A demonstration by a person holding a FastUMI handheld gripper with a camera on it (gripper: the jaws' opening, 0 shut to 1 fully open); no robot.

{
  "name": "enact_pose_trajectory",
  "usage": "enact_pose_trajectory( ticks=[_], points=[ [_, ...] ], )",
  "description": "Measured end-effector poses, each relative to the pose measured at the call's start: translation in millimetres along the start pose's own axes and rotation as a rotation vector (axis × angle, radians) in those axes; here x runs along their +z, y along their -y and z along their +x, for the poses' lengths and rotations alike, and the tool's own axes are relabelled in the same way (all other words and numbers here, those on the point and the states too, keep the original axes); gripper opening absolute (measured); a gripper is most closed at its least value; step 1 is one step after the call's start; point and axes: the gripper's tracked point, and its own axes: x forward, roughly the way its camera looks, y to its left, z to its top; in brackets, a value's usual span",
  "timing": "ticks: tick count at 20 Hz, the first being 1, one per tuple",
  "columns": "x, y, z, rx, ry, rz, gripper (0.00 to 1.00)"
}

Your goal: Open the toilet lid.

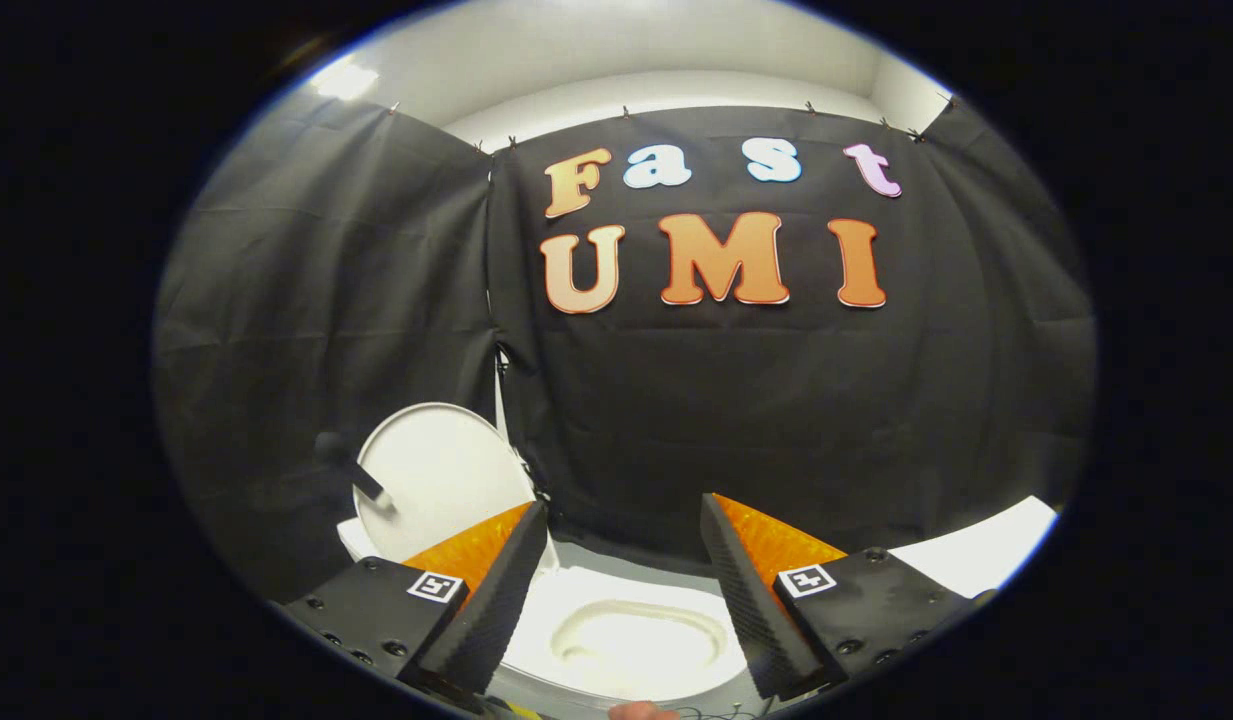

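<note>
A: Well, where is the toilet lid (pixel 431 475) right now?

B: It stands raised, a white oval disc leaning back against the black cloth wall (pixel 306 330), beyond the left finger (pixel 491 590). Below it, the toilet seat (pixel 576 590) and the pale bowl opening (pixel 641 635) lie between and just ahead of the two fingers.

A: And the jaws?

B: They stand wide apart and hold nothing. The gripper (pixel 626 600) hovers above the bowl, touching neither lid nor seat.

A: How would that lid handle?

B: It looks like thin, rigid plastic, smooth and glossy, so probably light but slippery. It swings on a hinge at the back, so the free curved rim opposite the hinge is the sensible place to hold or push. Judging by how upright it sits, the opening seems done or nearly so.

A: Anything hard to make out?

B: Yes. The hinge is hidden behind the left finger. A small dark tab (pixel 371 487) sits on the lid's left edge; I cannot tell what it is. The seat's front is cut off below the fingers, and a white surface (pixel 976 560) beyond the right finger (pixel 751 600) is only partly seen.
</note>
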Motion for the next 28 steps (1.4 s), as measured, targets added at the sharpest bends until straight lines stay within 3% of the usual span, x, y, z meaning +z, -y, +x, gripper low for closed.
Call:
enact_pose_trajectory(
  ticks=[7,18,28],
  points=[
    [-16.3,77.8,-67.6,-0.099,0.025,-0.05,0.97],
    [-42.3,184.1,-130.5,-0.289,0.014,-0.004,0.97],
    [-46.1,221.4,-165.8,-0.376,0.041,-0.007,0.97]
  ],
)
